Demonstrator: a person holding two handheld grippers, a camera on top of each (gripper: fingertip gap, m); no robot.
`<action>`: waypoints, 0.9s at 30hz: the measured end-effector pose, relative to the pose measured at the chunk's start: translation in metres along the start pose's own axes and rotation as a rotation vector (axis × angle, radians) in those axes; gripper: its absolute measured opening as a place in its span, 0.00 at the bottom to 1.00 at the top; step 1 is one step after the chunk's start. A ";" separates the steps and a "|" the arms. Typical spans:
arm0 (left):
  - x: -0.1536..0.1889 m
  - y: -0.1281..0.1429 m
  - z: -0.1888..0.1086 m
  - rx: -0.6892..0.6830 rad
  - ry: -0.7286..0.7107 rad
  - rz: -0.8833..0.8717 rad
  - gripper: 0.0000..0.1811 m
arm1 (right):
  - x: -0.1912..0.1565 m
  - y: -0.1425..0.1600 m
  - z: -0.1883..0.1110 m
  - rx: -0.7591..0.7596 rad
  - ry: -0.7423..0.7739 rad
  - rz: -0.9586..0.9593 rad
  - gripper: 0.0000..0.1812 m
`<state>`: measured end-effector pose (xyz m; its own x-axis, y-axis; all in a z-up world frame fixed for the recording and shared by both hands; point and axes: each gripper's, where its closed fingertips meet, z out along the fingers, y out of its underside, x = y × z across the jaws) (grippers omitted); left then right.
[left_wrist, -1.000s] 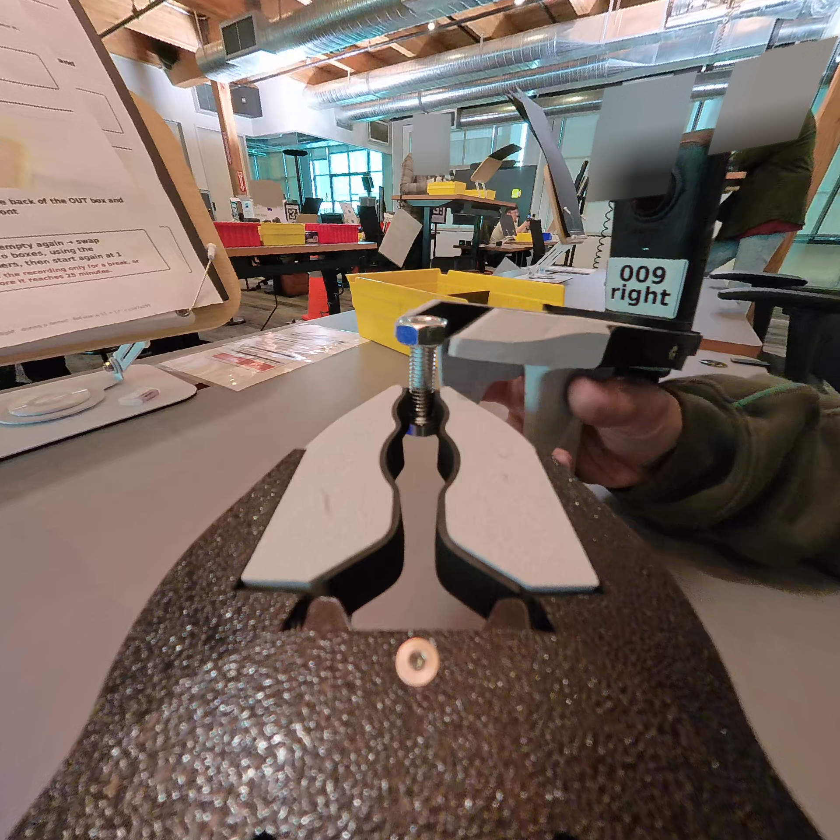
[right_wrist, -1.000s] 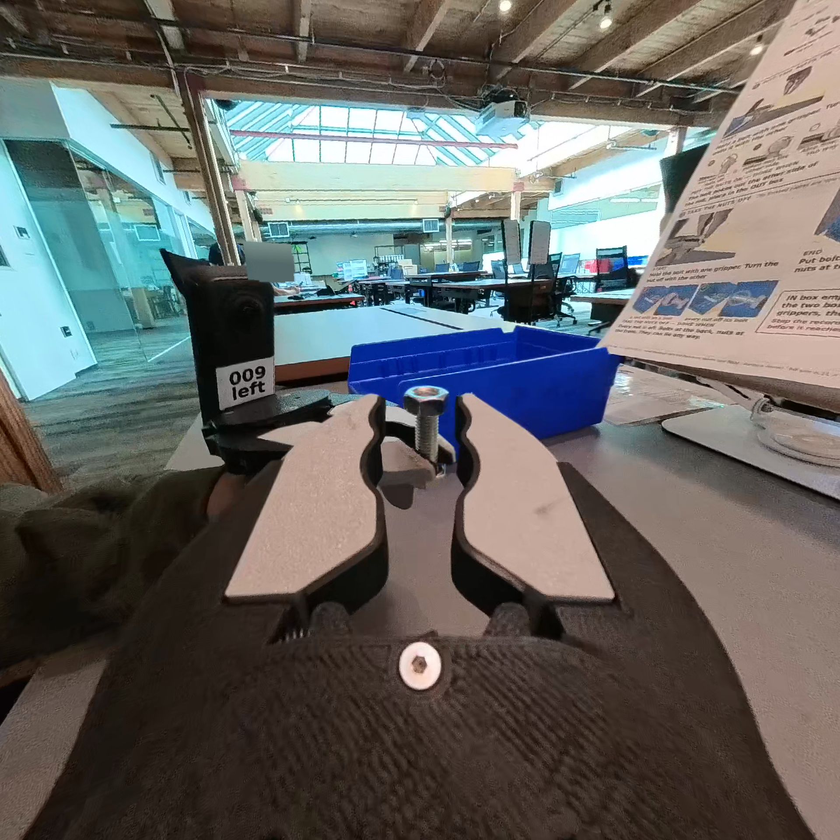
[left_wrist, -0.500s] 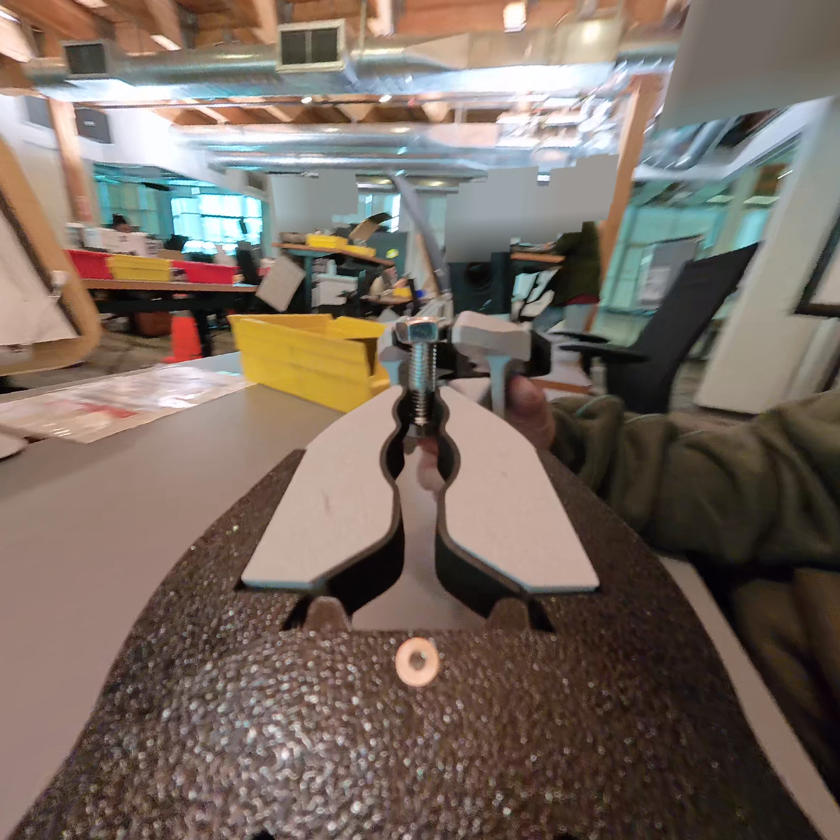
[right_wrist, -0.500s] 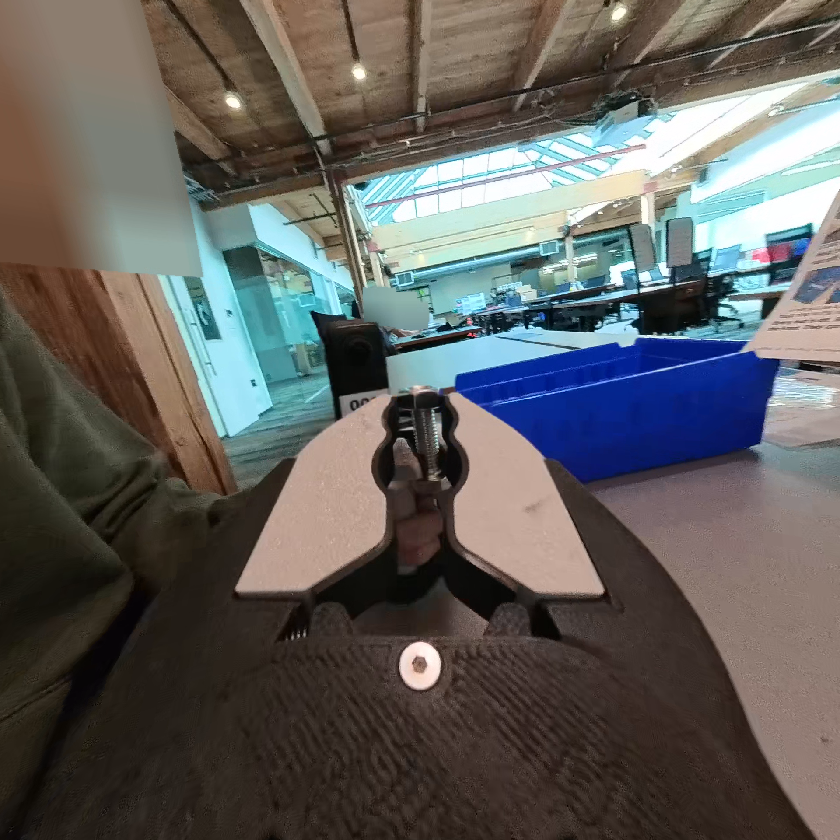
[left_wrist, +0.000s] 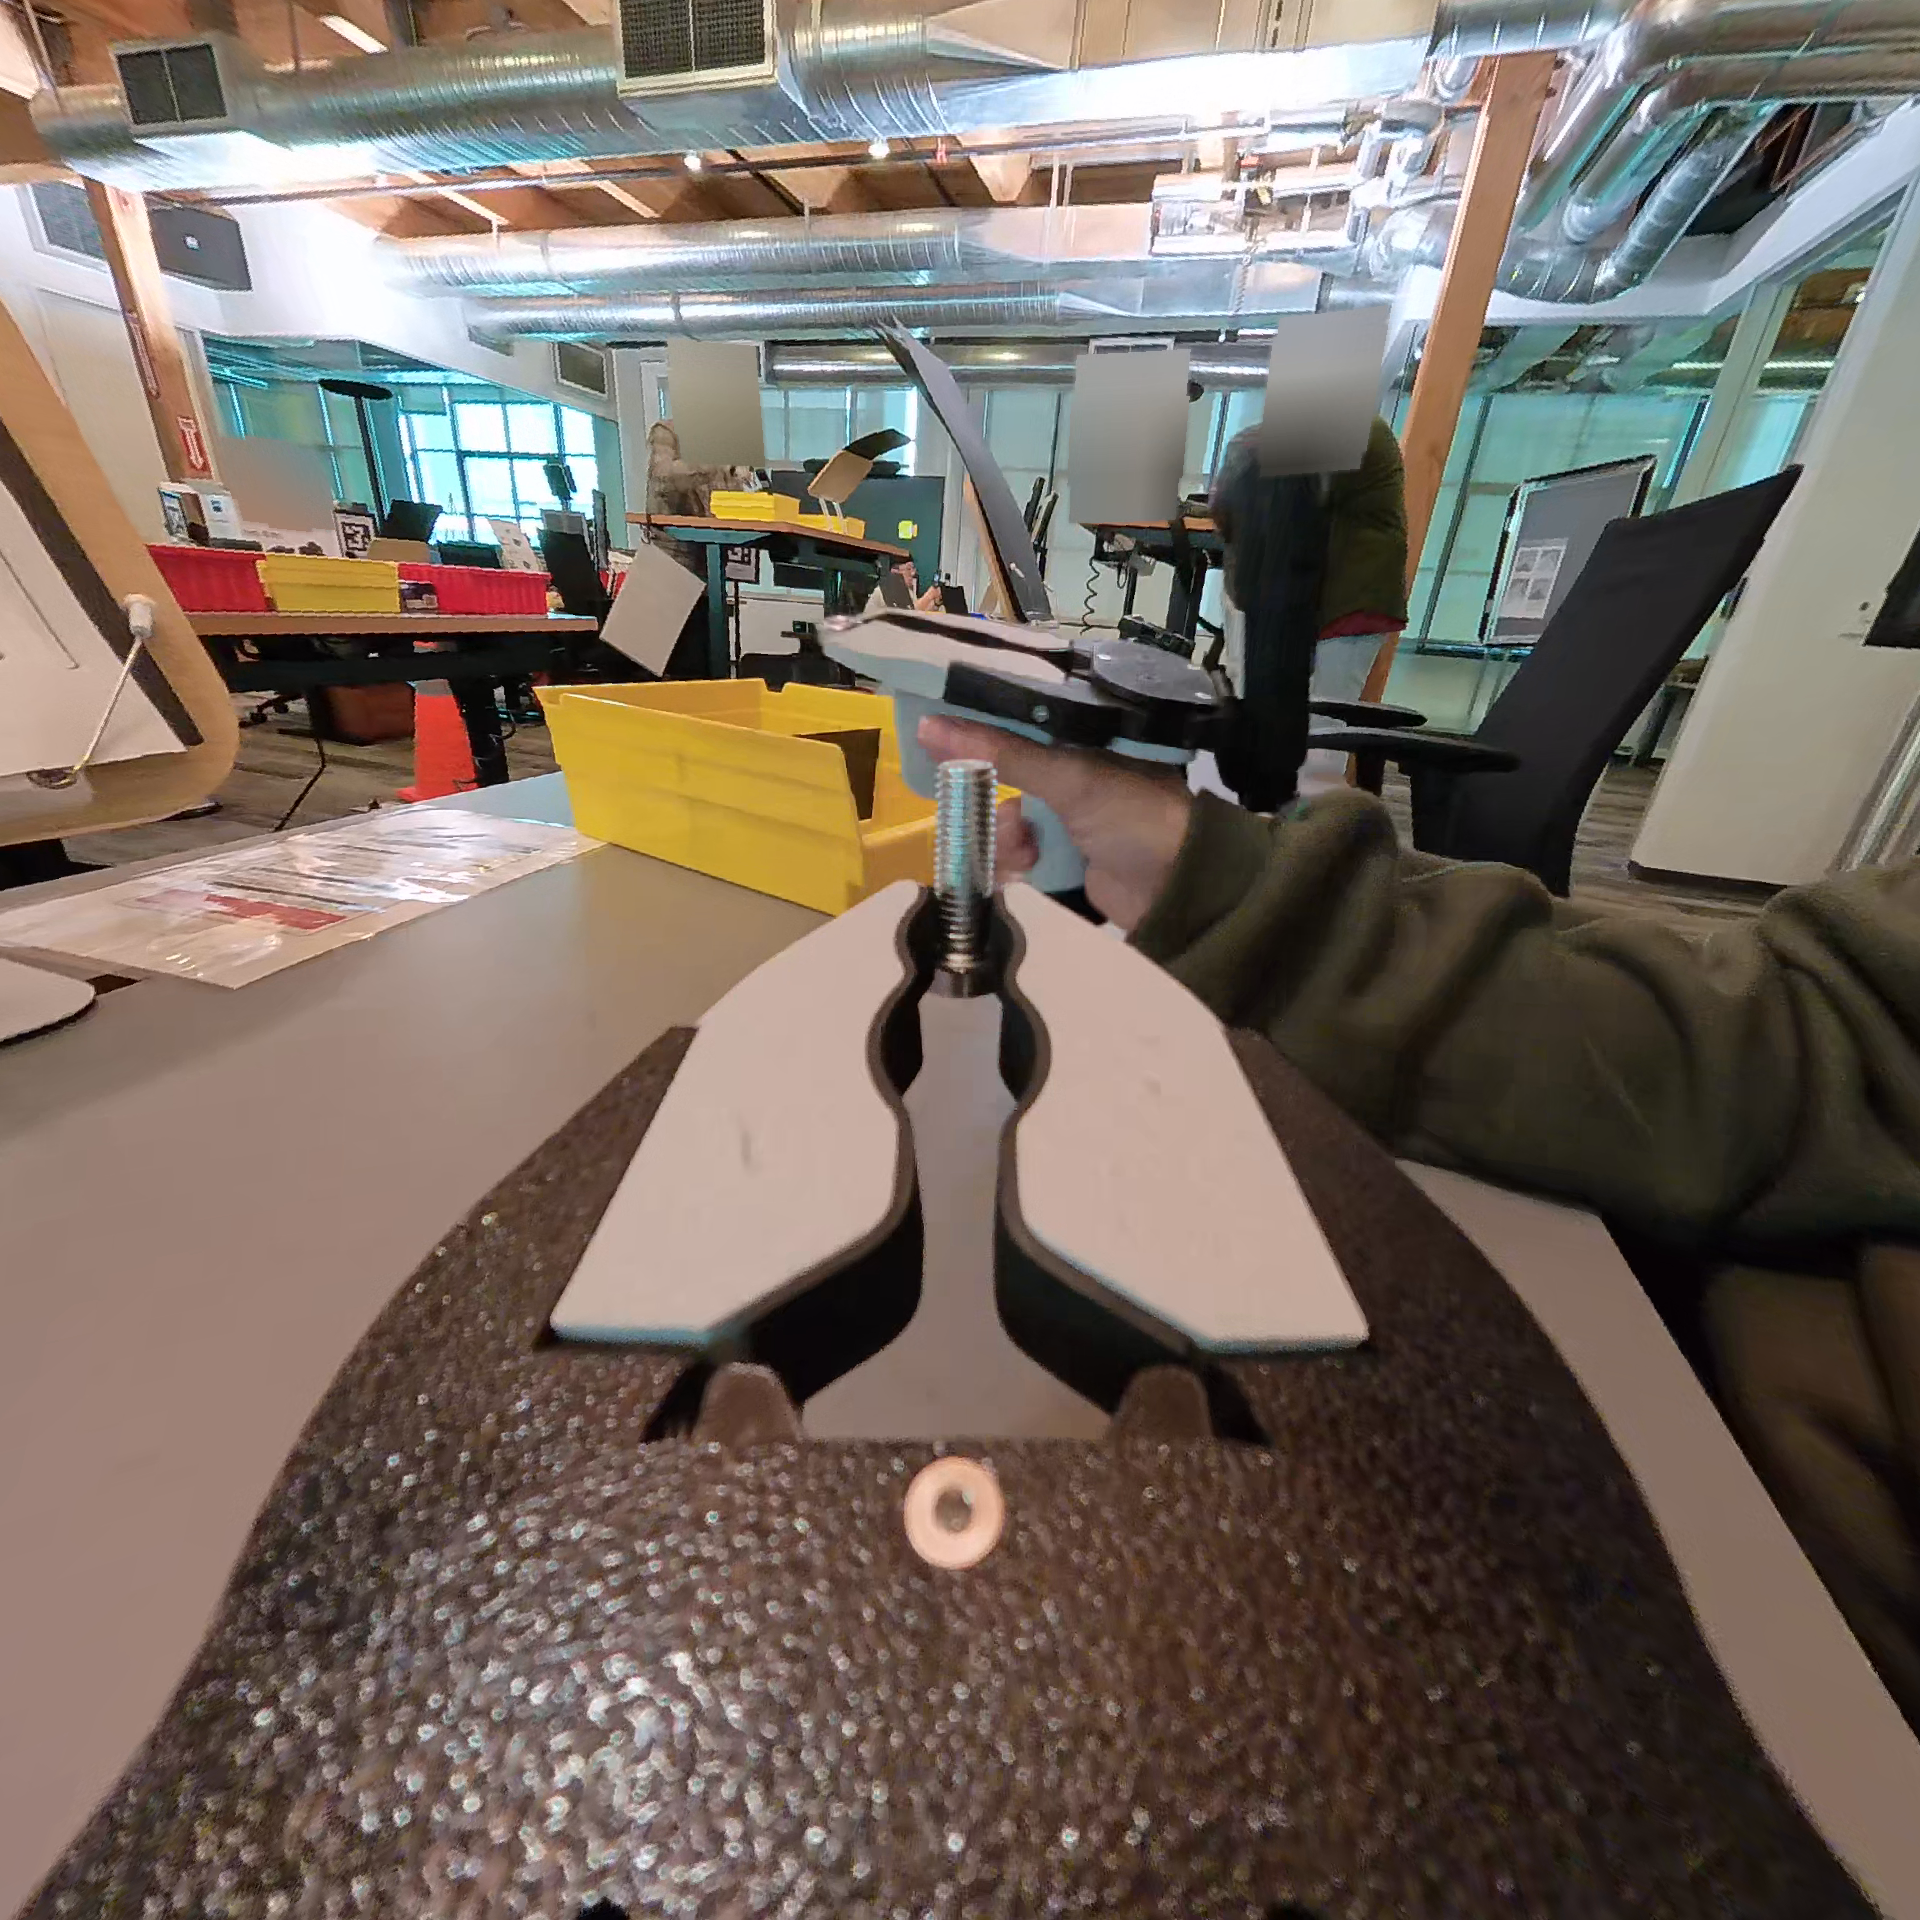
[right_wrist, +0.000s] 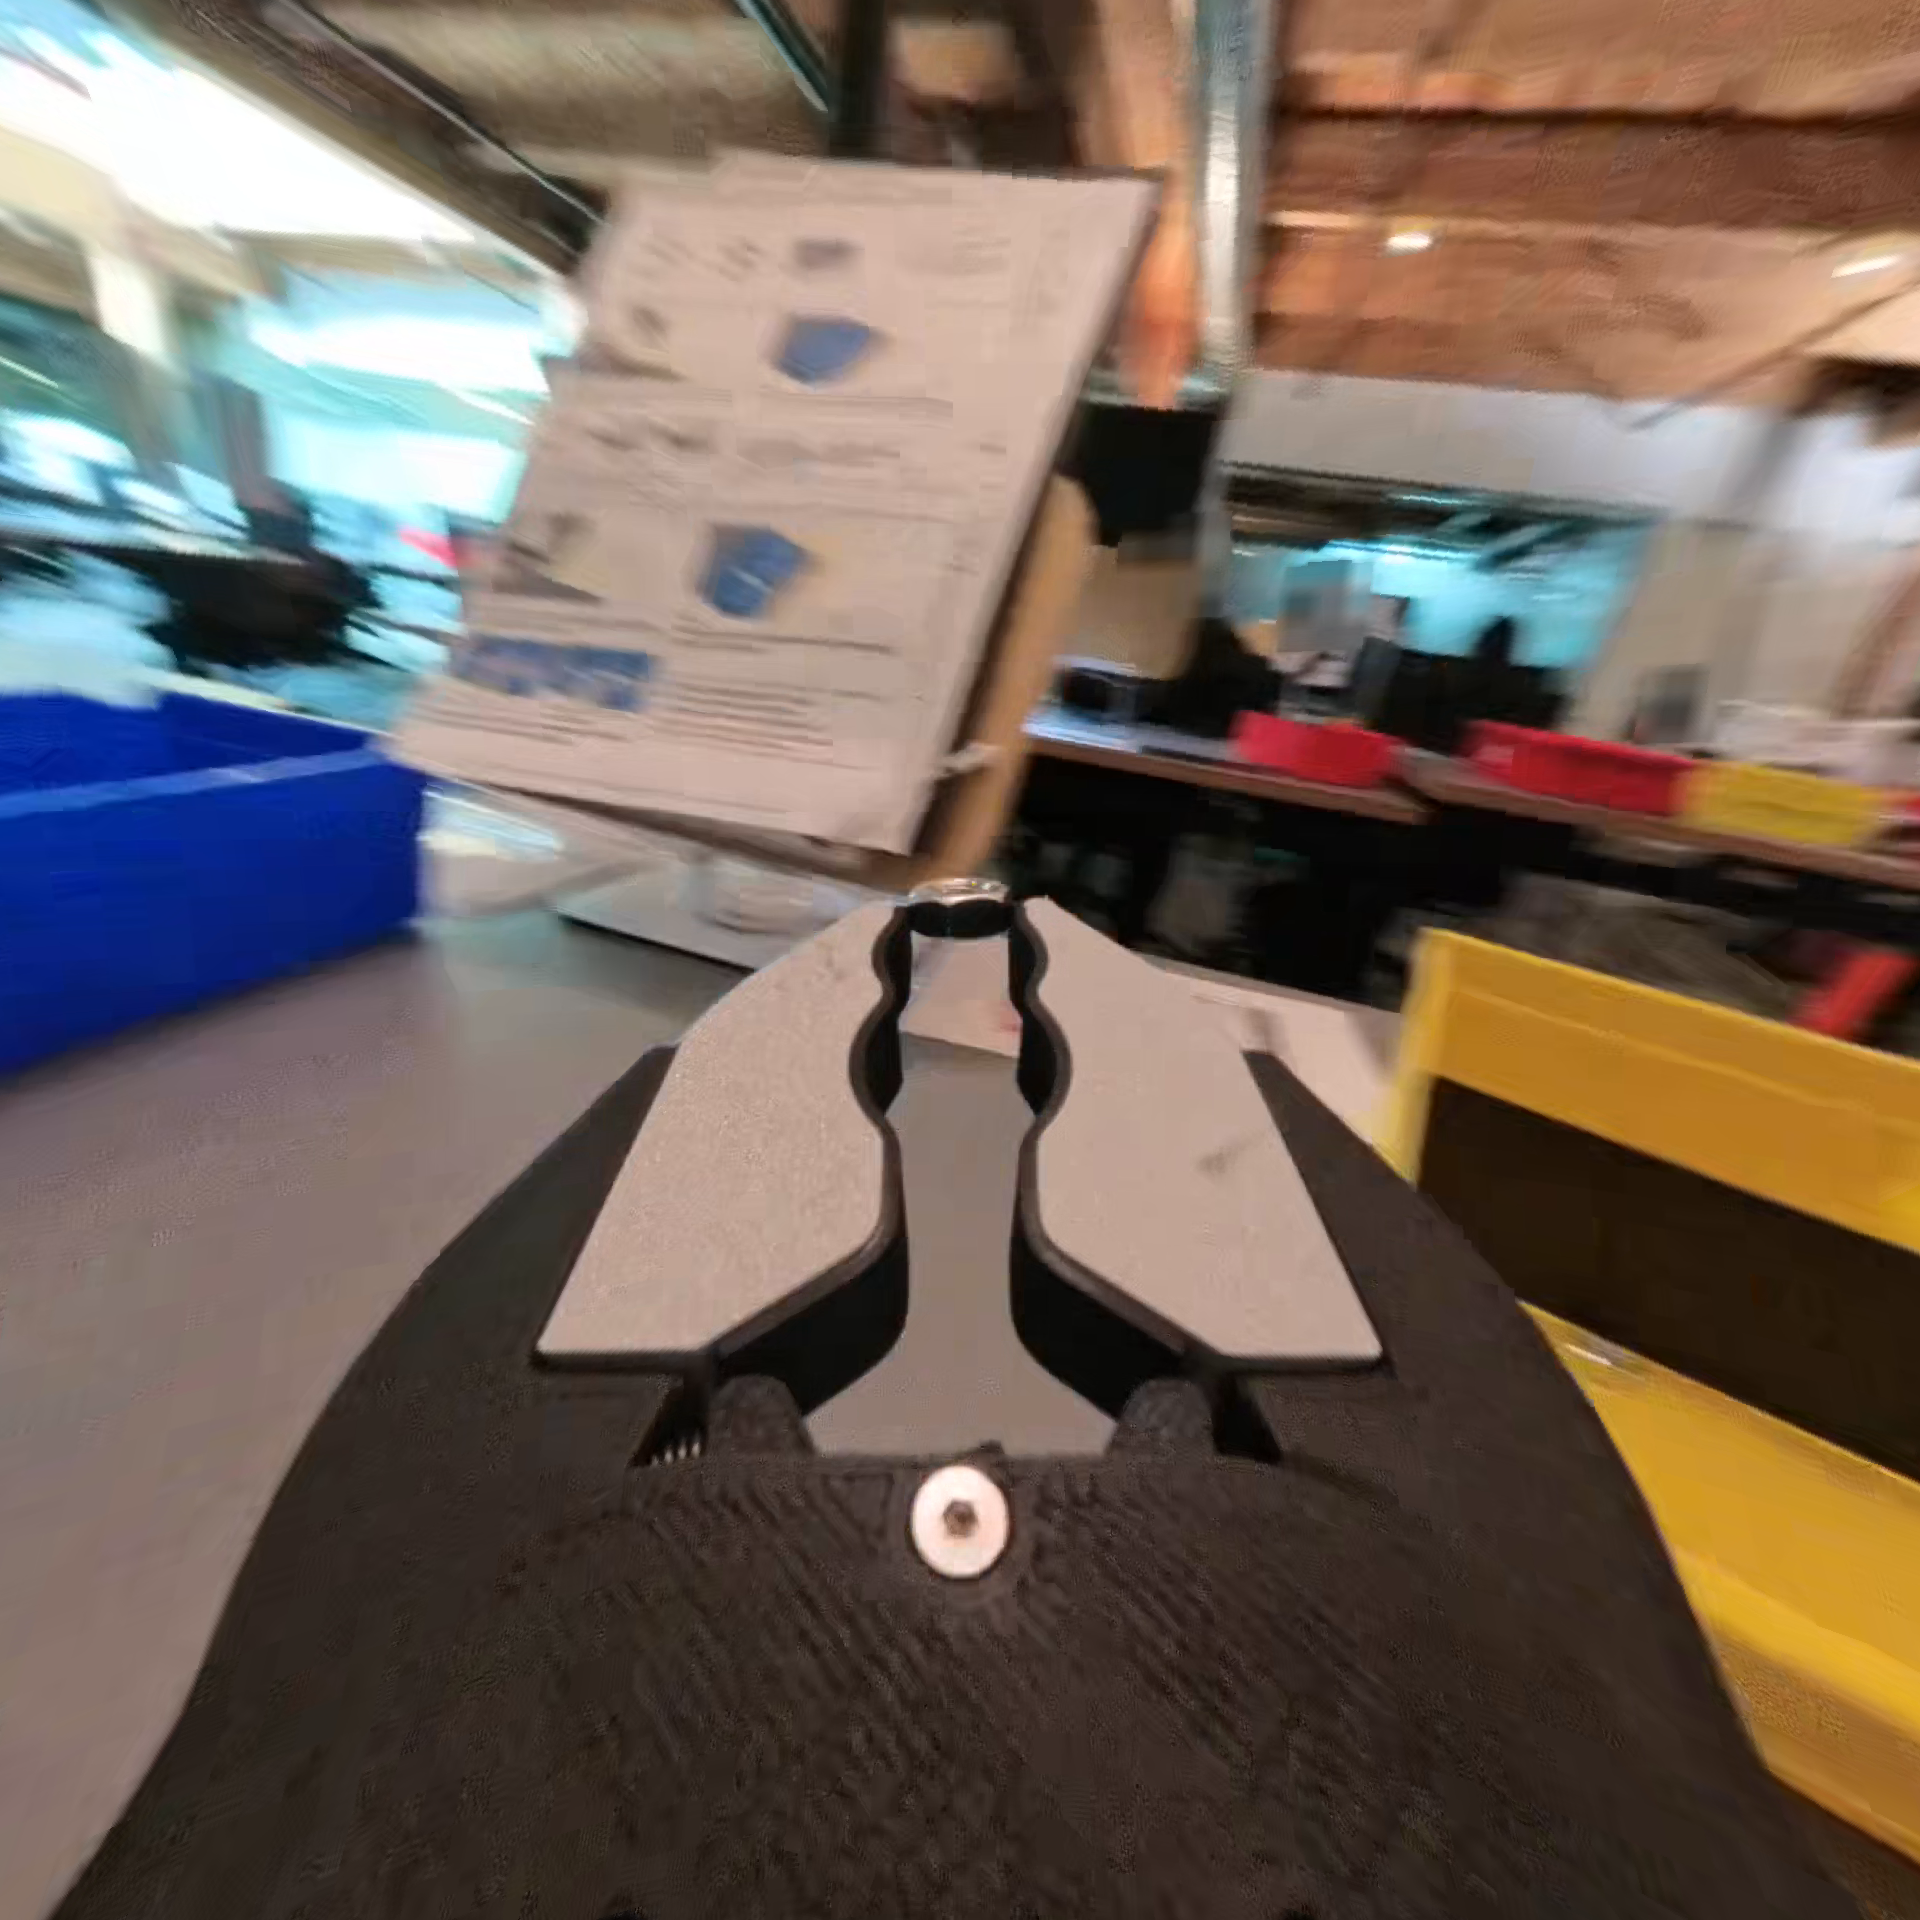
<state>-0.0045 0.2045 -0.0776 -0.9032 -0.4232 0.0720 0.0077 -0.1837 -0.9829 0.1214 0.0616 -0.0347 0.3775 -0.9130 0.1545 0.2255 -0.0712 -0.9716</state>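
My left gripper is shut on a steel bolt that stands upright, its bare threaded end pointing up above the fingertips. My right gripper is shut on a small hex nut held flat at its fingertips; this view is blurred by motion. In the left wrist view the right gripper is held by a hand beyond the bolt and higher, over the yellow bin. The nut does not show in that view.
Grey table below both grippers. A blue bin stands left and the yellow bin right in the right wrist view. An instruction sheet on a stand is behind. A laminated sheet lies far left. A green sleeve crosses the right.
The hex nut that capped the bolt has come off and now sits in the right gripper. The right gripper closed, then swung away towards the yellow bin. The left gripper still holds the bolt.
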 end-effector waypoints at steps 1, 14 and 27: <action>0.000 0.000 0.000 0.001 -0.001 0.001 0.05 | 0.036 0.010 -0.004 -0.070 0.135 -0.096 0.10; -0.001 0.000 0.000 -0.001 -0.011 0.006 0.05 | 0.143 0.117 -0.005 -0.509 0.267 -0.244 0.13; -0.002 0.003 0.003 -0.017 -0.022 0.020 0.05 | -0.066 0.005 -0.027 0.075 -0.659 0.121 0.17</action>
<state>-0.0018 0.2019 -0.0804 -0.8934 -0.4457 0.0560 0.0180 -0.1602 -0.9869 0.0731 0.1101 -0.0547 0.8677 -0.4754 0.1454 0.1999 0.0658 -0.9776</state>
